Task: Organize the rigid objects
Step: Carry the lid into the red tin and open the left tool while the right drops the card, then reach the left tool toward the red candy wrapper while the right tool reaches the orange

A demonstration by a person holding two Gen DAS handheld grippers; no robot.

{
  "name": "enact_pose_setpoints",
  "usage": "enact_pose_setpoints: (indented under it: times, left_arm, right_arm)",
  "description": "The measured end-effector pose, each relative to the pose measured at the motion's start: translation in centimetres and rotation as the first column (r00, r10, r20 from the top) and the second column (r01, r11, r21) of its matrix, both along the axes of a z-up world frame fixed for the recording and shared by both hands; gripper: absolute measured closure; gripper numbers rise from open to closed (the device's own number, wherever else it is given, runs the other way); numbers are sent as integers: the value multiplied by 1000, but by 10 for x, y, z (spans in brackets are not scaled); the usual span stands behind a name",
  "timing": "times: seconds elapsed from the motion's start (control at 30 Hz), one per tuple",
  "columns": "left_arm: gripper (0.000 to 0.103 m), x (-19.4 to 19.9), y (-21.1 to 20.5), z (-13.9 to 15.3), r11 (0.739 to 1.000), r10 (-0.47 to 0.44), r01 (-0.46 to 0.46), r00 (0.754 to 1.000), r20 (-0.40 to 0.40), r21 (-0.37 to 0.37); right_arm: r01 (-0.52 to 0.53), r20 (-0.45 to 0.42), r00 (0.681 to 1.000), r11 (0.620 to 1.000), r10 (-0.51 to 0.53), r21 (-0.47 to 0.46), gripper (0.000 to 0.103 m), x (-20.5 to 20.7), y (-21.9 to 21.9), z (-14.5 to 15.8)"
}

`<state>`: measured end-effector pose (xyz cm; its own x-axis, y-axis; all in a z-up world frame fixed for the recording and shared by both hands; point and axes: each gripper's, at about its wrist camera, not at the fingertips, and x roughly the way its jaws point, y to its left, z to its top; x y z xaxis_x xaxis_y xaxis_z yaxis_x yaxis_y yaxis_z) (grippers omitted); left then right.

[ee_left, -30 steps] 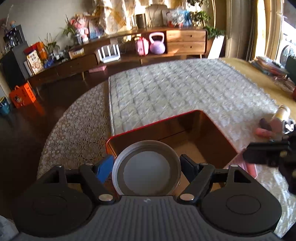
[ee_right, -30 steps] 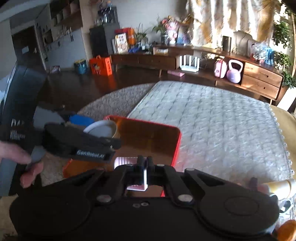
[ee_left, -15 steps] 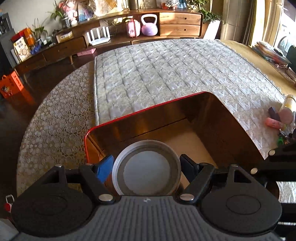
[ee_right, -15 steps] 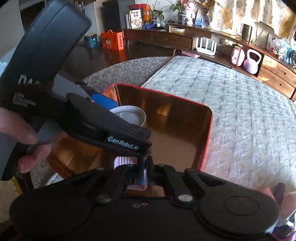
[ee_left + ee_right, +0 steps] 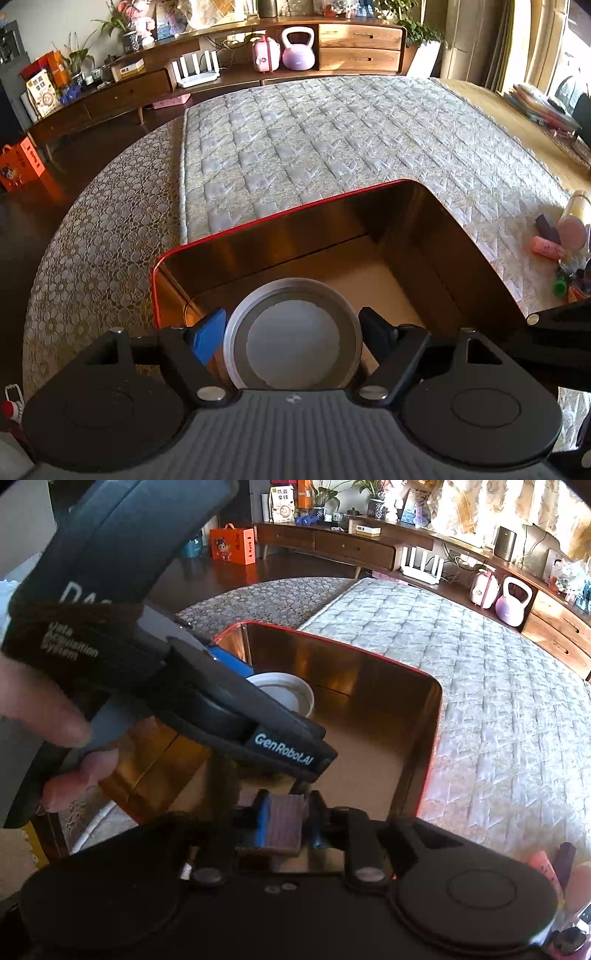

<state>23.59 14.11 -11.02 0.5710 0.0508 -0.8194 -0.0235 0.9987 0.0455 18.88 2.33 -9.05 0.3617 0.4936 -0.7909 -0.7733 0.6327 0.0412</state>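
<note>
My left gripper (image 5: 291, 334) is shut on a round white jar (image 5: 292, 341), its top facing the camera, held inside the near left corner of a red-rimmed tin box (image 5: 295, 216) with a gold lining. The jar (image 5: 284, 692) and box (image 5: 437, 716) also show in the right wrist view, with the left gripper body across the frame. My right gripper (image 5: 286, 825) is shut on a small flat purplish block (image 5: 284, 823), held over the box's near edge.
The box lies on a quilted mat (image 5: 332, 133) over a lace-covered round table (image 5: 92, 229). Small items, a pink tube (image 5: 548, 247), a purple piece (image 5: 546, 227) and a bottle (image 5: 574, 221), lie at the right. A sideboard (image 5: 221, 74) stands beyond.
Both grippers have moved forward and down over the box. The jar is now lower inside it, and the right gripper's block has come closer to the box's near edge.
</note>
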Motion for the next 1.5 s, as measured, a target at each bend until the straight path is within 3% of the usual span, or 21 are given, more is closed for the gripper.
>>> enact_pose_setpoints:
  times: [0.17,0.8,1.23,1.5]
  left_arm:
    - [25,-8,2,10,999,22,-21,999,25,-32]
    - [20,-57,-24,70,1000,18,-16,988,156,-16]
    - [14,-99,-67,82,997,-11,29,975,223,-76]
    - [6,-116,-111,83,990,-43,82,949,312,-113]
  right_arm:
    - [4,0,1000,999,-4,40,68,-6,-8,12]
    - [72,37,996,981,-80,181,35,-27,-62,60]
    - [221,-1,973,932,-230,288,2,-42,-160,70]
    - [337,37,932,899,-361,281,0,-49,-232,64]
